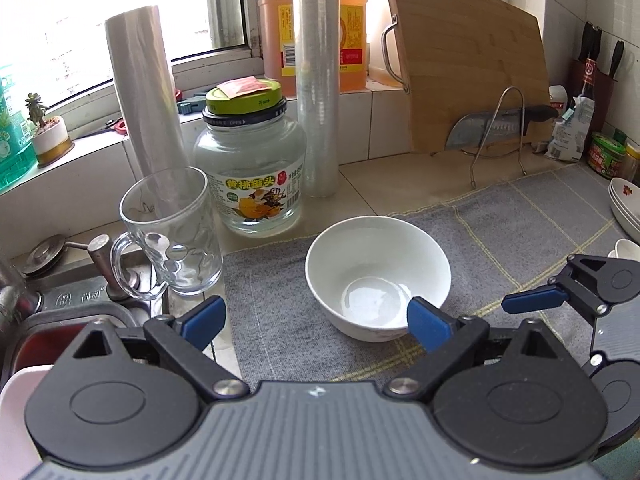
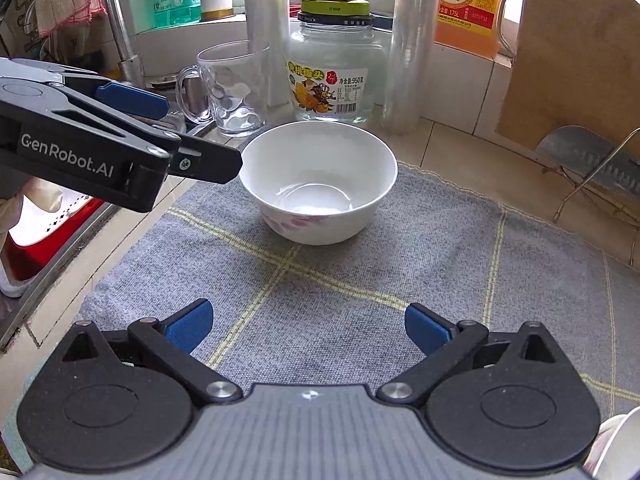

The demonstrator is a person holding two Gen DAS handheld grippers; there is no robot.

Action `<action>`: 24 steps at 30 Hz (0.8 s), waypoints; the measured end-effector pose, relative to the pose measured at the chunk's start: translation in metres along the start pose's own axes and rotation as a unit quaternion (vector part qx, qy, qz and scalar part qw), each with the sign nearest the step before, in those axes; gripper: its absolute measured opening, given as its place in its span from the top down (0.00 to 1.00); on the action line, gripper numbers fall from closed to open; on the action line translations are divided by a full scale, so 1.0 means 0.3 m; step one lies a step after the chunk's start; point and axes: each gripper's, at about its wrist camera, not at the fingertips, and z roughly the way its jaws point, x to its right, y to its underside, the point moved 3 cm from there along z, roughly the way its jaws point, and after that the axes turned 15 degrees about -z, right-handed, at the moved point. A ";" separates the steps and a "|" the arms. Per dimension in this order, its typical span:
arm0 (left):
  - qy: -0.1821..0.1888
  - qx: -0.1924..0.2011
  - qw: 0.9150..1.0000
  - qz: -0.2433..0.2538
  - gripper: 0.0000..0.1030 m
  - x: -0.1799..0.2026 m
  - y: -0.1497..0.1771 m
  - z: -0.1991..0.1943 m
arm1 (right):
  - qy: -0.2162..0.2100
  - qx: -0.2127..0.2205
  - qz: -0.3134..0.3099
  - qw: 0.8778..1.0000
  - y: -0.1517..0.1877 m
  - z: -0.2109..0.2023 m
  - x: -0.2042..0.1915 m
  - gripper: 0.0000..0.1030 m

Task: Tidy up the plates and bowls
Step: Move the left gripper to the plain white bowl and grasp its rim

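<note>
Bowl (image 2: 318, 184) | upright on grey mat (image 2: 360, 280), tabletop, before jar | likely glazed ceramic: stiff, slippery, chippable, moderately heavy | pinch rim wall | left claw (image 1: 316, 320) wide, empty, beside rim | right claw (image 2: 308, 328) wide, empty.

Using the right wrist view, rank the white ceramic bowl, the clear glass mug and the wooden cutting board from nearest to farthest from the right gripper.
1. White ceramic bowl: straight ahead of the right gripper, on the grey cloth.
2. Clear glass mug: behind the bowl, to the left.
3. Wooden cutting board: far right, leaning upright by the window.
</note>
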 end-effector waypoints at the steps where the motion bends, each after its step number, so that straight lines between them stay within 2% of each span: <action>1: 0.003 -0.004 1.000 0.002 0.06 0.000 -0.007 0.016 | 0.004 0.002 0.001 1.000 -0.004 0.008 0.005 0.00; 13: 0.037 -0.058 0.997 0.043 0.10 0.028 -0.076 0.185 | 0.015 0.015 0.012 1.000 -0.050 0.089 0.041 0.00; 18: 0.056 -0.082 0.994 0.042 0.21 0.032 -0.097 0.221 | 0.025 0.030 -0.011 0.999 -0.081 0.109 0.032 0.00; 24: 0.066 -0.100 0.991 0.053 0.28 0.037 -0.116 0.245 | 0.028 0.046 -0.026 0.998 -0.108 0.111 0.032 0.01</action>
